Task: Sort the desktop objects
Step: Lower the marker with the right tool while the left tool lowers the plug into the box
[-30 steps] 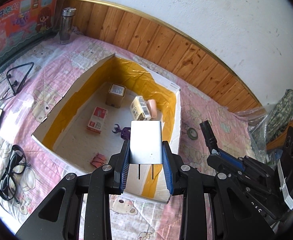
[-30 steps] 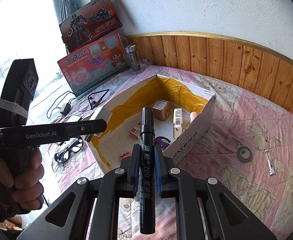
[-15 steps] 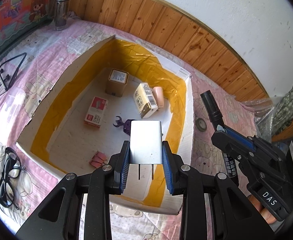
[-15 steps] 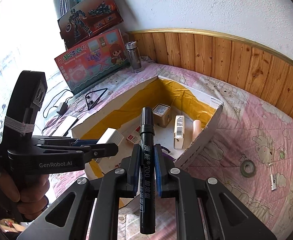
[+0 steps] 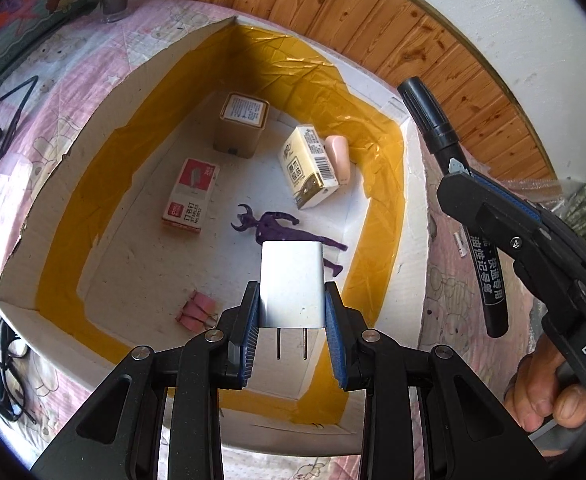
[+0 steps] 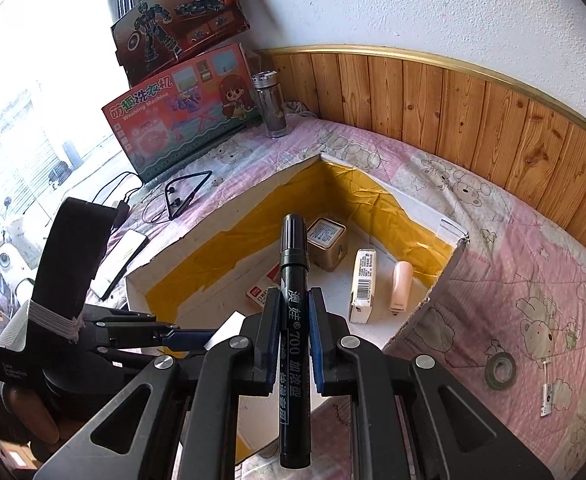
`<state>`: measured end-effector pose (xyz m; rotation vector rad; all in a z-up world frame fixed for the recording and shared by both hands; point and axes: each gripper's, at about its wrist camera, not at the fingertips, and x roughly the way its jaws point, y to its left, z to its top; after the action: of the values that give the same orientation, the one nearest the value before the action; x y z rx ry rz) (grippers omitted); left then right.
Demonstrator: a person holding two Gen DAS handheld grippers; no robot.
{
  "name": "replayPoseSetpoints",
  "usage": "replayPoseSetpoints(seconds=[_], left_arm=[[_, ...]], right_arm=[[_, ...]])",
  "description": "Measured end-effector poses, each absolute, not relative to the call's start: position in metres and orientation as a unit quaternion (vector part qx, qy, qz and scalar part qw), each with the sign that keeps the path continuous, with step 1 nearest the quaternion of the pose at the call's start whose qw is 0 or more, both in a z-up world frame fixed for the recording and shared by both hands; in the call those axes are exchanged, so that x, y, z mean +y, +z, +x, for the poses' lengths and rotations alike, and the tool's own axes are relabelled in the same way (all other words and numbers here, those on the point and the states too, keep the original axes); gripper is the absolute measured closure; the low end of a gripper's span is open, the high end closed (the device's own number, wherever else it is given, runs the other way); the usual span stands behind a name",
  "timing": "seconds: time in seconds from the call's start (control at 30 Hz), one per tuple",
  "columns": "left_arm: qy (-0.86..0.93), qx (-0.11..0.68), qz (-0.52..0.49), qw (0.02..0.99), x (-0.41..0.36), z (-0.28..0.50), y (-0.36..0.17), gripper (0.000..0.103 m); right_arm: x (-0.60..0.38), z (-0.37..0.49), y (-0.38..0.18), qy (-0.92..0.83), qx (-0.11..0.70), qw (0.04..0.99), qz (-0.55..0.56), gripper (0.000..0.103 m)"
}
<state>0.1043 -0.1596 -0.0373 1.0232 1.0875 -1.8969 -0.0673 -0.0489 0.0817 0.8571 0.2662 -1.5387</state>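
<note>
While I hover over the white cardboard box lined with yellow tape (image 5: pixel 385 208), both my claws are full.

My left claw (image 5: pixel 293 312) is clamped on the flat sides of a white rectangular plug-in charger (image 5: pixel 292 286), prongs toward me; it looks light, rigid and smooth, so it could slip if I ease off. My right claw (image 6: pixel 295 320) pinches a black marker pen (image 6: pixel 294 320) mid-barrel, cap pointing into the box: stiff, round, likely to roll. Inside the box lie small cartons and a purple figure (image 5: pixel 281 232). The box rests on a soft pink quilted cloth (image 6: pixel 533 280), against wooden wall panelling (image 6: pixel 453 96).
</note>
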Motion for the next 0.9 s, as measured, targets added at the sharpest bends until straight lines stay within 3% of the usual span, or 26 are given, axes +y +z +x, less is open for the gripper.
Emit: replayPoseSetpoints(seconds=[0.47,0.9], left_arm=[[-0.713,0.437,0.44,0.328,-0.179,0.091,-0.062,0.072],[-0.662,0.525,0.442,0.3,-0.195,0.09,-0.088,0.072]], right_arm=[[-0.111,-0.085,0.058,-0.617,0.186,0.636,0.424,0.089],[-0.176,-0.08,0.032,-0.552,0.318,0.636,0.437,0.088]])
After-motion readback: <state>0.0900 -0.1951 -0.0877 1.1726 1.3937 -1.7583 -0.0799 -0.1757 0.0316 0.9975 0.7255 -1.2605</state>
